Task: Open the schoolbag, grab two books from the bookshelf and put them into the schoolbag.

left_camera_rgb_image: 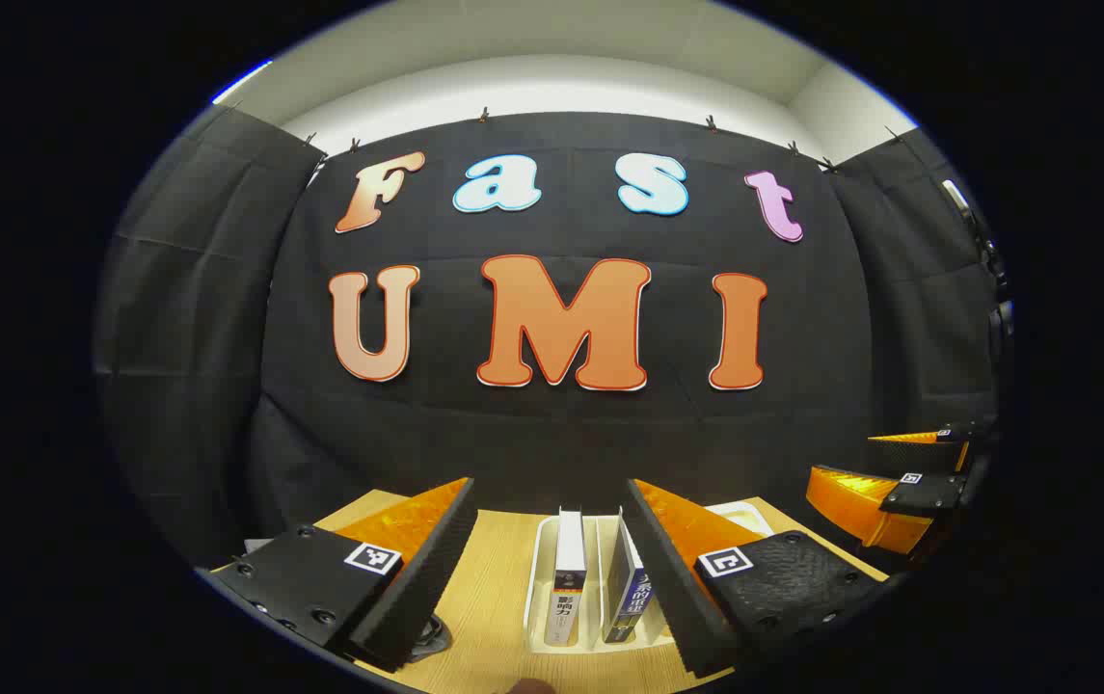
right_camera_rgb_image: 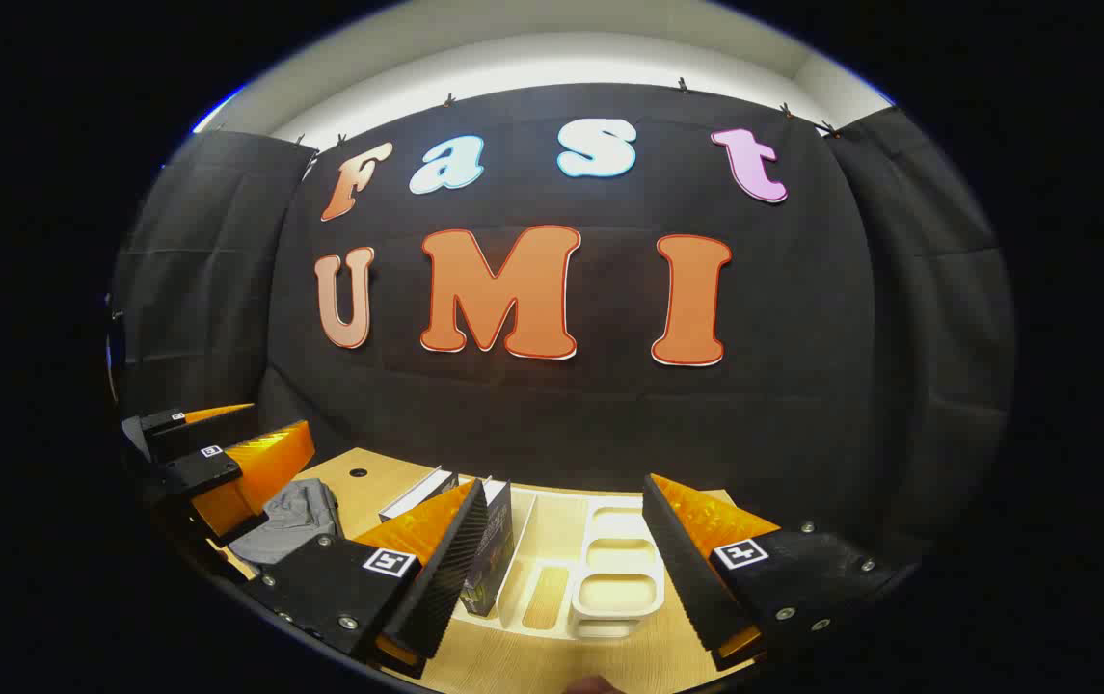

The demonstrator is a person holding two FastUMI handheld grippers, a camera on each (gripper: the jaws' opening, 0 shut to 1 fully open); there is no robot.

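The books (left_camera_rgb_image: 568, 578) stand upright in a white bookshelf (left_camera_rgb_image: 540, 549) on the wooden bench (left_camera_rgb_image: 494, 578), at six o'clock in the left gripper view, framed by the left claw (left_camera_rgb_image: 552, 549), its fingers apart. They look stiff, fairly heavy and smooth-covered; pinching across the spine near the top seems safest. Spine lettering is too small to read. The right claw (right_camera_rgb_image: 566, 549) hangs spread over the shelf; a grey schoolbag (right_camera_rgb_image: 291, 520) lies at eight o'clock.
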